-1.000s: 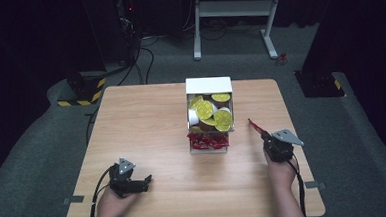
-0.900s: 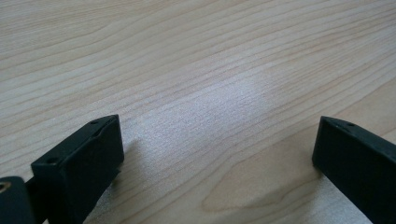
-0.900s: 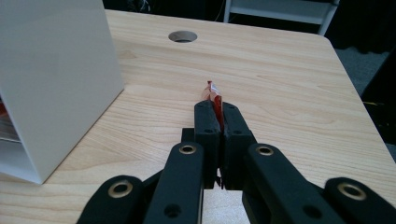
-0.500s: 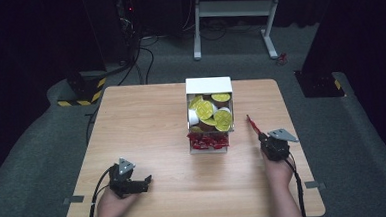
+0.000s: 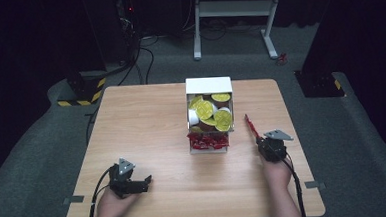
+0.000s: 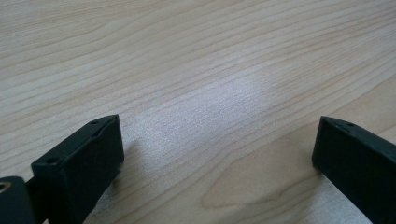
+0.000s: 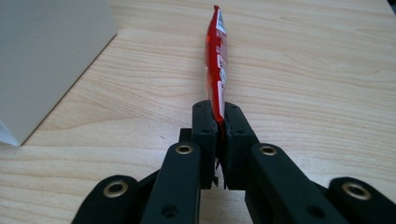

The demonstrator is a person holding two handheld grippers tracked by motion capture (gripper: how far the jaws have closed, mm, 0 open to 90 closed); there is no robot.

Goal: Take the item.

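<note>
My right gripper (image 5: 261,141) is shut on the end of a thin red packet (image 5: 251,127), which sticks out forward just above the table, right of the white box (image 5: 208,85). In the right gripper view the red packet (image 7: 217,60) stands on edge, pinched between the closed jaws of that gripper (image 7: 219,116), with the box wall (image 7: 46,56) at the left. The box holds yellow-lidded cups (image 5: 204,109) at the back and red packets (image 5: 206,141) at the front. My left gripper (image 5: 146,183) rests open on the table at the near left; nothing is between its jaws (image 6: 219,154).
The wooden table (image 5: 142,126) has bare wood left of the box and around both grippers. Beyond the far edge stand a white metal frame (image 5: 236,8) and black-and-yellow feet (image 5: 82,91) on grey carpet.
My right gripper has edged slightly left toward the box with the red packet still in it. The left gripper has kept still.
</note>
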